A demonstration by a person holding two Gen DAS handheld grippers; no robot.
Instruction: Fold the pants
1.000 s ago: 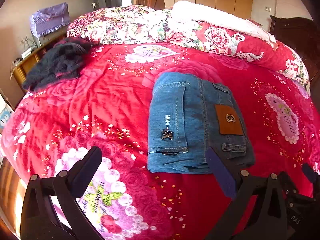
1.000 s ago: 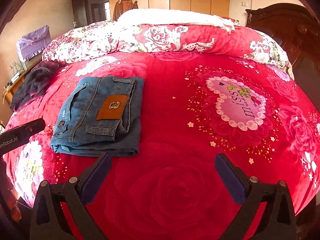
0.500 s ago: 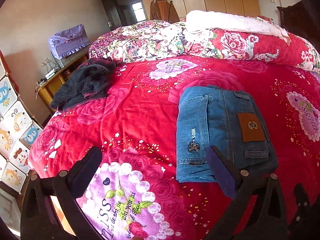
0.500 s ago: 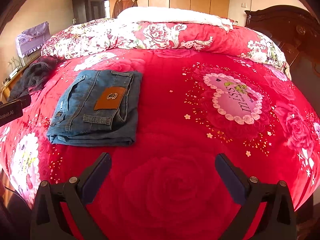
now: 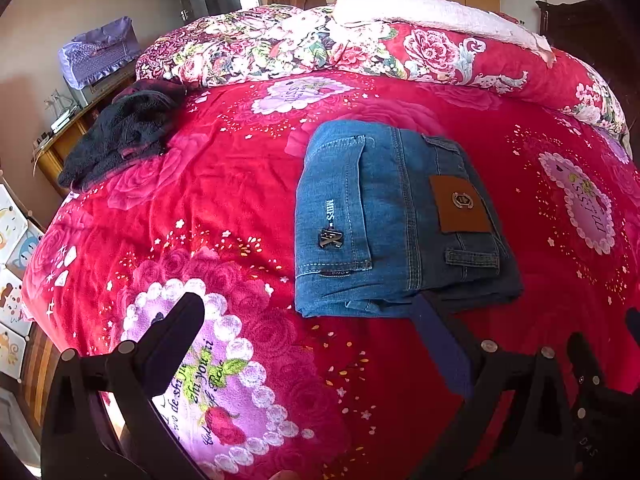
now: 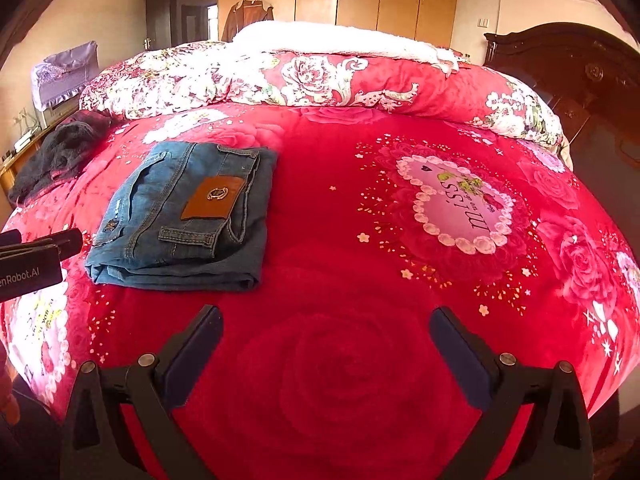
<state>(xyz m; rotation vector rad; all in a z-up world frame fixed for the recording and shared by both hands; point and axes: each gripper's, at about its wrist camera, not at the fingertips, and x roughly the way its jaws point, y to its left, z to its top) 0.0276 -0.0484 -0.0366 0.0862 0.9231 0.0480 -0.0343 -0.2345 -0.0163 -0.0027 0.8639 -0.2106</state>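
Note:
The blue jeans [image 5: 392, 220] lie folded into a compact rectangle on the red floral blanket [image 5: 240, 184], brown leather patch facing up. My left gripper [image 5: 308, 312] is open and empty, hovering just in front of the jeans' near edge. In the right wrist view the jeans [image 6: 188, 216] lie to the left, and my right gripper [image 6: 326, 320] is open and empty over bare blanket [image 6: 340, 360], to the right of the jeans. The left gripper's body [image 6: 28, 264] shows at that view's left edge.
A dark fleece garment [image 5: 120, 132] lies at the bed's far left corner. A rolled floral quilt with a white blanket [image 5: 400, 32] lines the far side. A wooden side table [image 5: 60, 140] stands left of the bed, a dark headboard [image 6: 580, 80] at right, wardrobes behind.
Both grippers have pulled back and up slightly from the folded jeans. The left wrist view has swung a little, so the jeans sit more central. The jeans have not moved.

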